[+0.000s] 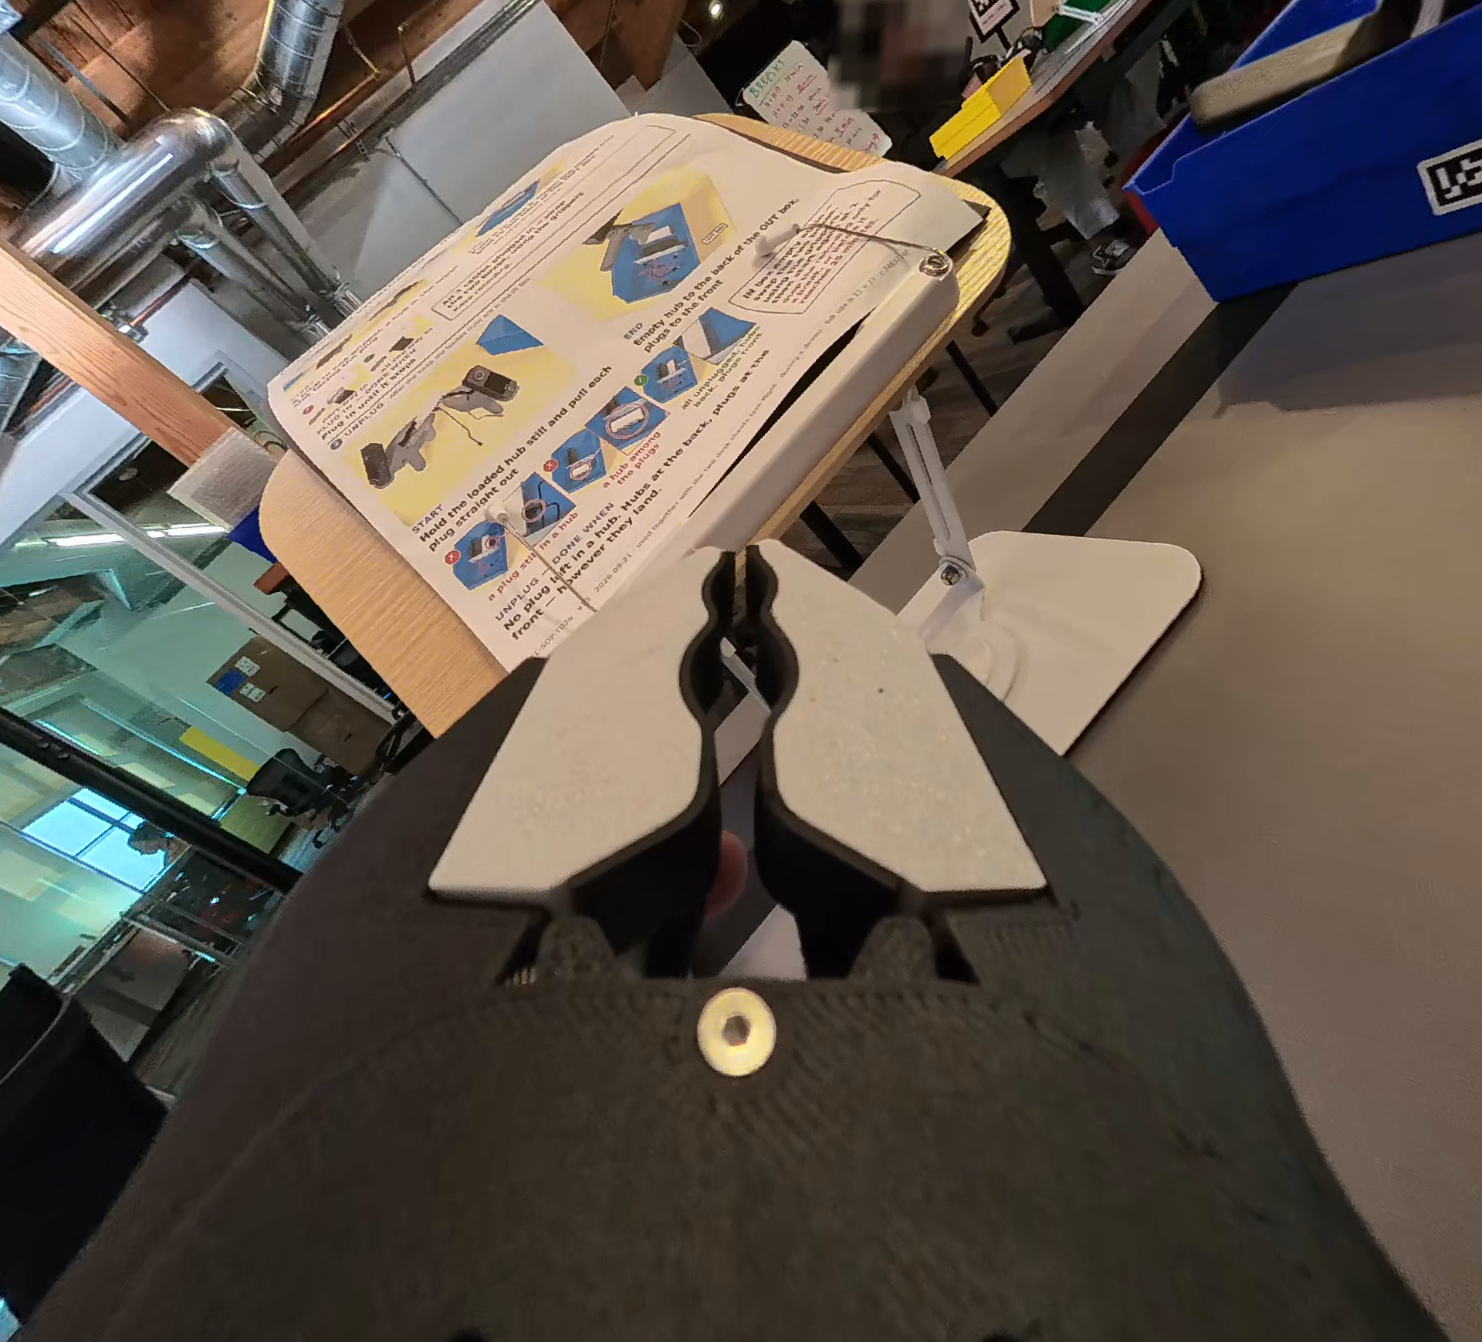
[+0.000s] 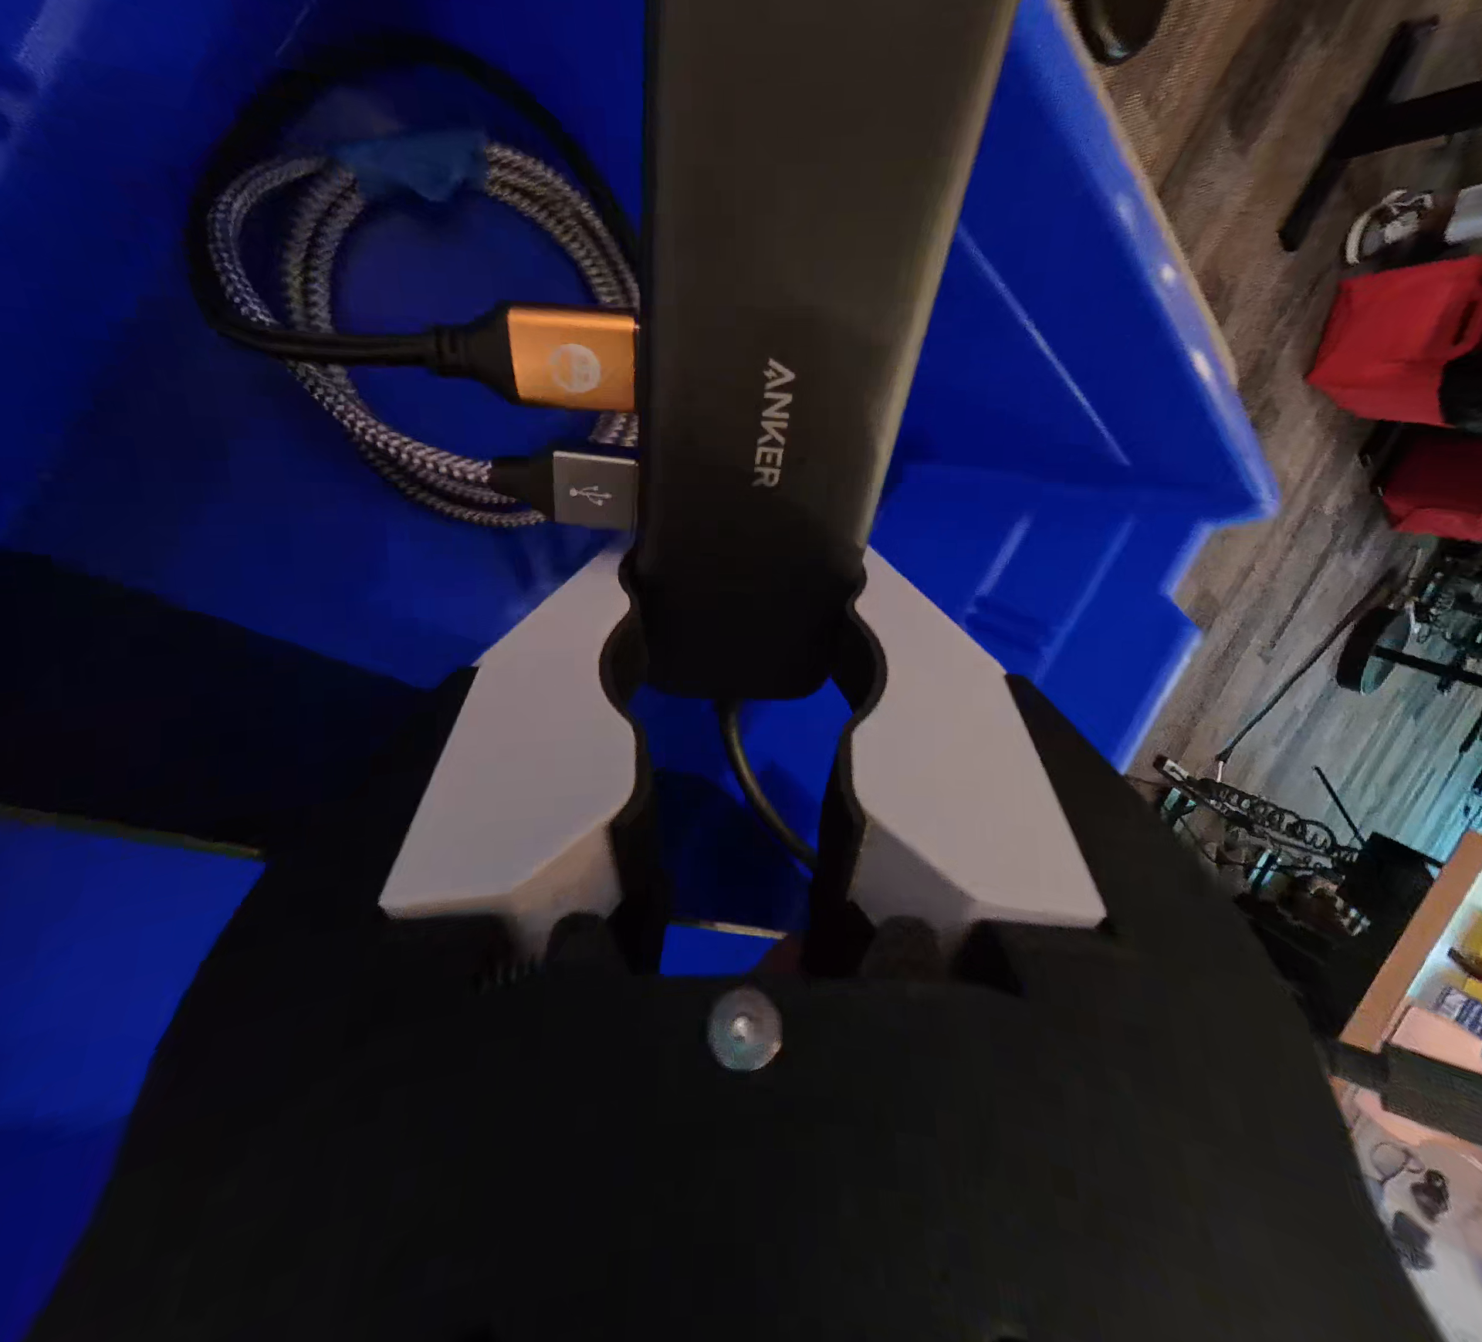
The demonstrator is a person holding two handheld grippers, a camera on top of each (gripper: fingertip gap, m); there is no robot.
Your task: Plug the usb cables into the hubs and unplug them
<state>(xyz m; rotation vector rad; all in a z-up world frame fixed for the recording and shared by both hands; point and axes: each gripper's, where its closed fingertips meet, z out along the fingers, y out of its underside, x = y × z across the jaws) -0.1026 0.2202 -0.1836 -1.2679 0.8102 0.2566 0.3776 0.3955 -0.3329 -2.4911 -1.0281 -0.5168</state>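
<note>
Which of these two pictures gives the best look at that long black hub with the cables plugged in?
The right wrist view. There the black hub fills the middle, clamped at its near end by the right gripper, with an orange plug and a grey plug in its side. The left wrist view shows no hub, only the left gripper shut and empty.

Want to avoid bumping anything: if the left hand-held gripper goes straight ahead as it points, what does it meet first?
Probably the white stand's ledge holding the instruction sheet, just beyond the closed left hand-held gripper; depth is unclear.
</note>
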